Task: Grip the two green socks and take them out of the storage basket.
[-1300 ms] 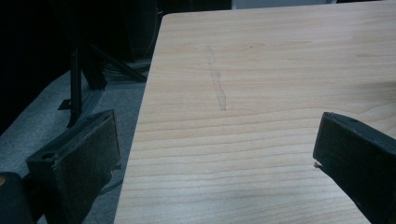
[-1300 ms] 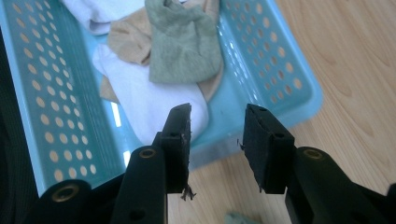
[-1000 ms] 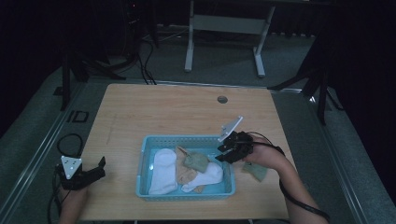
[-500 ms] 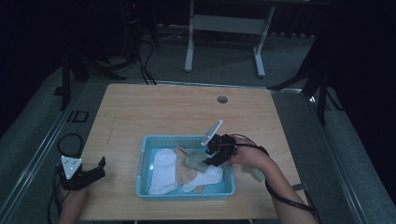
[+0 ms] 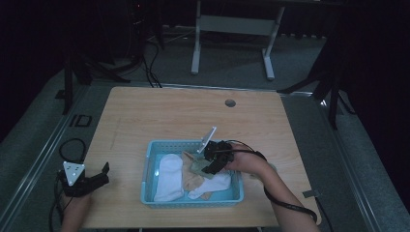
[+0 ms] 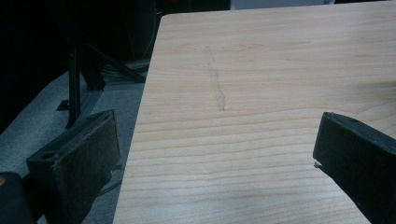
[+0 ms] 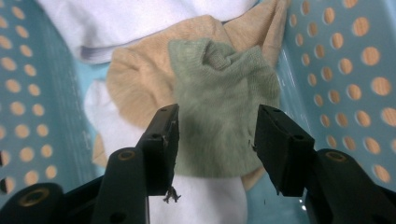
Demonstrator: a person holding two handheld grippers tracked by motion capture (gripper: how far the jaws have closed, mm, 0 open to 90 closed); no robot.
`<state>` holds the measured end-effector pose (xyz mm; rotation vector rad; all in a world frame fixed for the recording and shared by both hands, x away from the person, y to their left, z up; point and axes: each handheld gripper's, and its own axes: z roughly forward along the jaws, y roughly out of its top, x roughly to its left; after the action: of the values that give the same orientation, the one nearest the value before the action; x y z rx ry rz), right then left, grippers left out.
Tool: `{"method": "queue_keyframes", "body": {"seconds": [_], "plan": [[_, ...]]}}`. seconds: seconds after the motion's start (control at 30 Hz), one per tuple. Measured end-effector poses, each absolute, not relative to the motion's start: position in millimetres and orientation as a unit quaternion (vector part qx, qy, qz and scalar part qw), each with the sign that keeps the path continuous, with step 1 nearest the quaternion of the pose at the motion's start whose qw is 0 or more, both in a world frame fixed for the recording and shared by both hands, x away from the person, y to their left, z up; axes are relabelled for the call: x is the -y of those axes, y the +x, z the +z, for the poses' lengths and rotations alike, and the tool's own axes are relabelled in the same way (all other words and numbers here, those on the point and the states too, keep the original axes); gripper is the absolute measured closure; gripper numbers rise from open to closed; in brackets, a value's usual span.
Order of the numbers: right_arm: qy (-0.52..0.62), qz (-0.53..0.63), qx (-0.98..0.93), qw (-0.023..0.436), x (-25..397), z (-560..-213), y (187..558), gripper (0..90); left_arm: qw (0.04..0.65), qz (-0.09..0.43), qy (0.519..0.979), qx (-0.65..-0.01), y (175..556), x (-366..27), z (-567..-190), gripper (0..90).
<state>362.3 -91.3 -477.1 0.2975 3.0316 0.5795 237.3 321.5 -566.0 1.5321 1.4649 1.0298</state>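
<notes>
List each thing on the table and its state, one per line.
Green sock: lying crumpled in the basket, between the right tool's open jaws, ungripped.
Tan sock: under the green one.
White socks: lying in the basket.
Blue basket: upright, holding socks.
Right tool: open.
Left tool: open, empty.

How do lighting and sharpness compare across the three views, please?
High view: dim, surroundings nearly black, only the table and basket lit. Left gripper view: even light, wood grain sharp, near jaws soft. Right gripper view: brightest, green sock crisp, basket holes blurred at the edges.
</notes>
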Motion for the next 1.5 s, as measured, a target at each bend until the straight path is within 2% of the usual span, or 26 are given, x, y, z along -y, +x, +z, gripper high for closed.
{"method": "queue_keyframes", "body": {"seconds": [0.53,0.63,0.77,0.8,1.5], "plan": [[0.105,0.156,-0.982,-0.001,79,-498,371,44.1,0.382,0.403,0.601,-0.575,237,-322,-566,0.3],[0.098,0.156,-0.983,-0.006,79,-501,371,51.0,0.382,0.403,0.601,-0.574,237,-322,-566,0.4],[0.073,0.158,-0.985,0.006,80,-498,368,77.0,0.382,0.403,0.601,-0.575,237,-322,-566,0.4],[0.072,0.161,-0.984,0.002,80,-497,368,78.4,0.382,0.402,0.601,-0.575,237,-322,-566,0.4],[0.067,0.191,-0.979,0.019,98,-454,360,79.8,0.382,0.403,0.601,-0.575,238,-322,-566,0.4]]}}
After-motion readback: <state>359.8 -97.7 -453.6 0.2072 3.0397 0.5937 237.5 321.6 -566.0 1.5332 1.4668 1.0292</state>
